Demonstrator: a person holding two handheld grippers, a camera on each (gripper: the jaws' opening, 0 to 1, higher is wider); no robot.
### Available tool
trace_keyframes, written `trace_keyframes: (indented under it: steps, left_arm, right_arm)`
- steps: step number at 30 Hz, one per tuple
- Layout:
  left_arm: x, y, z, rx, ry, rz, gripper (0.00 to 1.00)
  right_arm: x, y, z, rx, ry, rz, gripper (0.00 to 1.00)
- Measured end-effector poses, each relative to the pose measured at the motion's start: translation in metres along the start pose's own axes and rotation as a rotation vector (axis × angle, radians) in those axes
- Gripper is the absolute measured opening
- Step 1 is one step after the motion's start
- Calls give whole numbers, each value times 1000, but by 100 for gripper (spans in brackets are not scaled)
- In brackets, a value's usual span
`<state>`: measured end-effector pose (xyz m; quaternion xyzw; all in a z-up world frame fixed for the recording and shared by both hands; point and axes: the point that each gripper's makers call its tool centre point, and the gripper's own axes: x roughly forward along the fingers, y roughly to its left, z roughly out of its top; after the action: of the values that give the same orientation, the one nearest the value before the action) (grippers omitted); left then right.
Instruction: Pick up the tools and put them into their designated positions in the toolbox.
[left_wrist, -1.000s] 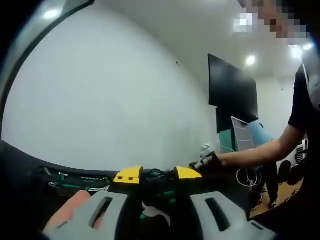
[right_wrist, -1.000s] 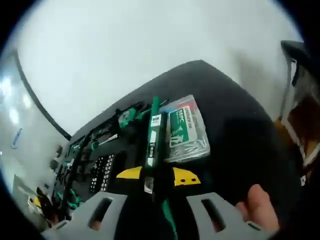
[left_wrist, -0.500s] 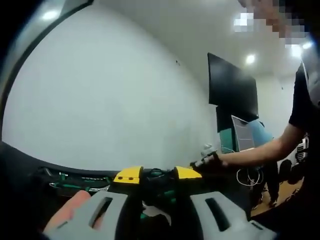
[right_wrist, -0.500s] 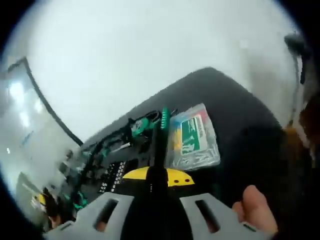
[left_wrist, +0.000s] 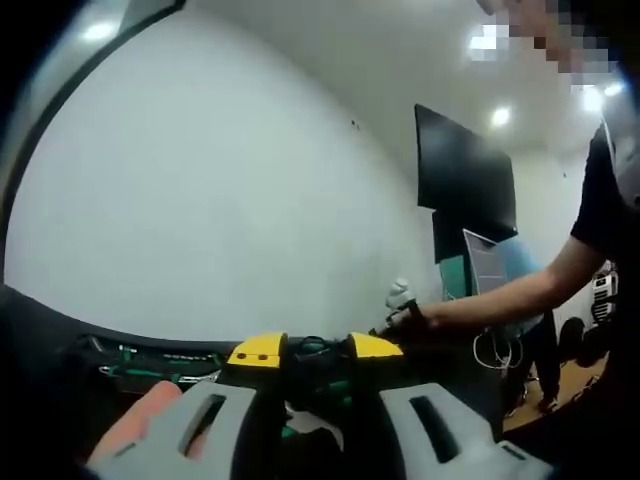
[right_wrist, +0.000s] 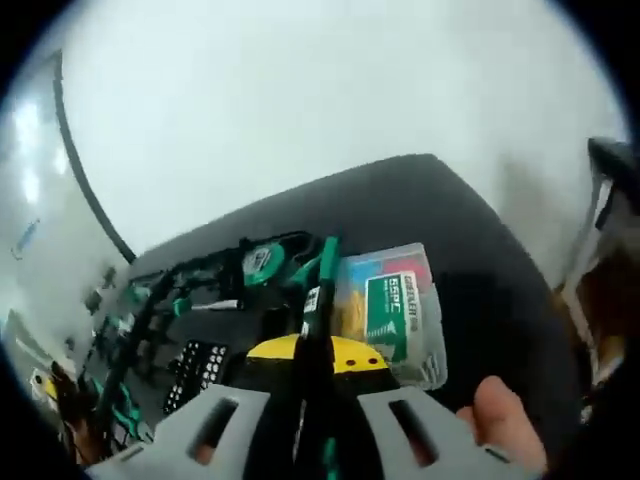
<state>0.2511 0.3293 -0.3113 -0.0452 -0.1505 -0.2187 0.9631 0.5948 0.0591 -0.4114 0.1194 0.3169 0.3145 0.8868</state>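
In the right gripper view my right gripper (right_wrist: 312, 352) is shut on a long green-and-black tool (right_wrist: 322, 275) that points away from me over the open toolbox (right_wrist: 190, 300). The black toolbox holds several green-handled tools and a block of bits (right_wrist: 195, 365). In the left gripper view my left gripper (left_wrist: 314, 349) sits low, its yellow tips slightly apart with dark green-and-black tool parts (left_wrist: 312, 349) between them; whether it grips anything is unclear. The right gripper (left_wrist: 400, 298) shows at the right, held up on the person's outstretched arm.
A clear plastic box of screws (right_wrist: 390, 310) with a green label lies beside the toolbox on the dark table (right_wrist: 470, 250). A white wall is behind it. A black screen (left_wrist: 465, 185) hangs on the wall, and a person stands at the right.
The right gripper's yellow tips closed together on the long tool and the view swung. In the left gripper view the right gripper rose a little and drifted left.
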Motion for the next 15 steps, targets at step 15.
trace_keyframes:
  steps: [15]
  left_arm:
    - [0, 1, 0, -2, -2, -2, 25]
  right_arm:
    - [-40, 13, 31, -104, -67, -10, 5]
